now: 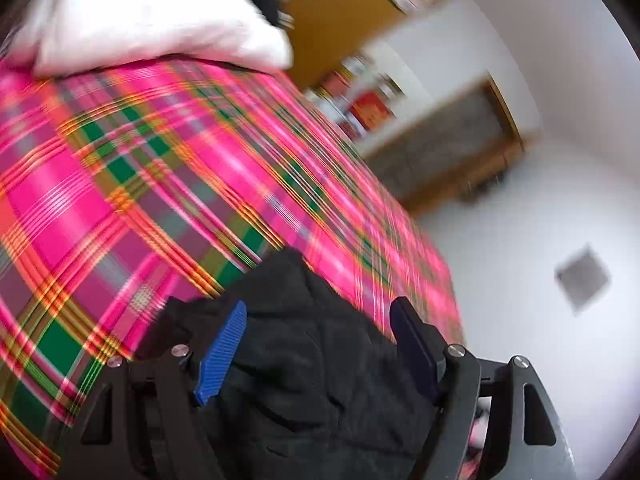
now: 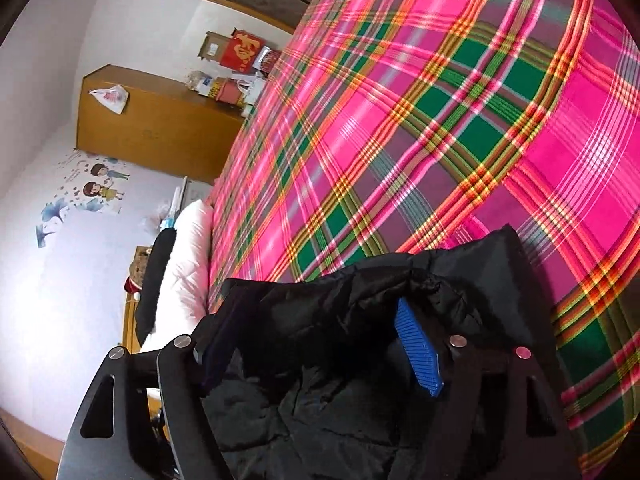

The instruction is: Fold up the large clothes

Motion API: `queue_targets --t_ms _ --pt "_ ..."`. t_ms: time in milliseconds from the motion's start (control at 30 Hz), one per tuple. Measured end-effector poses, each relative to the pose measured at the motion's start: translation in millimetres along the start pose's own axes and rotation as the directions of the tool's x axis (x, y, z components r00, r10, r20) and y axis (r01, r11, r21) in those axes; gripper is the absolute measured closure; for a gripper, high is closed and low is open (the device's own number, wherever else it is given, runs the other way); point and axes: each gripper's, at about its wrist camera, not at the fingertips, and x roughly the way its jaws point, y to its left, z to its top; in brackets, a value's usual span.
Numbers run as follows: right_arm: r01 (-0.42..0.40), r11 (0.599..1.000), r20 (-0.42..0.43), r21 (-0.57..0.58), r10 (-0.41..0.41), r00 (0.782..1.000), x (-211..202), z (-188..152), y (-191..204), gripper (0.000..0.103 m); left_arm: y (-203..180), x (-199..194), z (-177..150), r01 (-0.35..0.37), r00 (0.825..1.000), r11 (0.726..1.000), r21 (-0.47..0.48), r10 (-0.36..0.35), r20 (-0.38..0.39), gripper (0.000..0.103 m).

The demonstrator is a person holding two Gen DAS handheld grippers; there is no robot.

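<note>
Left wrist view, nearest first: the left gripper [image 1: 320, 344] stands with its jaws spread wide, and the black padded jacket [image 1: 312, 380] lies bunched between them, though the blue pads do not press on it. In the right wrist view the right gripper [image 2: 320, 344] is likewise open over the same jacket [image 2: 340, 392], gripping nothing. It looks like a fold has just been laid down, so the sensible way on is probably to lift both grippers clear without snagging the fabric, then take hold again at an outer edge, both sides evenly, so the next fold lies flat. The jacket is dark, puffy and creased, heaped at the near edge of the pink plaid bedcover [image 2: 440, 140]. Beyond it lie a white pillow [image 1: 152, 20] and, further off, a wooden cabinet [image 2: 160, 128].
</note>
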Motion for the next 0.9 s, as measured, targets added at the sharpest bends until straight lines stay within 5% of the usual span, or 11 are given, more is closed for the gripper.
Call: queue_targets --t_ms 167,333,500,633,667,700,733,833,900 --pt "0.086 0.969 0.066 -0.233 -0.072 0.995 -22 -14 28 0.029 -39 15 -24 0.053 0.991 0.978 0.202 -0.026 -0.132 0.027" --pt "0.248 0.836 0.135 -0.490 -0.208 0.969 -28 -25 47 0.029 -55 22 -42 0.081 0.976 0.951 0.300 -0.015 -0.215 0.027" --pt "0.270 0.756 0.021 -0.596 -0.321 0.947 8 -24 34 0.029 -67 36 -59 0.115 0.952 0.926 0.359 0.000 -0.305 0.027" --pt "0.291 0.770 -0.048 -0.568 -0.383 0.922 31 -20 16 0.030 -70 45 -69 0.033 0.947 0.903 0.428 0.109 -0.303 0.027" --pt "0.313 0.754 -0.033 -0.578 -0.404 0.914 33 -20 15 0.036 -68 48 -70 -0.007 0.947 0.898 0.439 0.147 -0.287 0.027" --pt "0.345 0.730 -0.007 -0.589 -0.432 0.902 35 -22 17 0.064 -65 53 -71 -0.040 0.946 0.893 0.448 0.179 -0.272 0.027" --pt "0.394 0.697 0.017 -0.599 -0.480 0.877 39 -21 16 0.075 -63 56 -70 -0.076 0.943 0.885 0.459 0.213 -0.255 0.027" --pt "0.429 0.671 0.035 -0.604 -0.515 0.856 46 -22 14 0.083 -58 62 -67 -0.158 0.941 0.864 0.478 0.279 -0.194 0.027" --pt "0.446 0.659 0.037 -0.606 -0.537 0.843 51 -25 10 0.083 -58 66 -67 -0.228 0.932 0.826 0.515 0.338 -0.129 0.027"
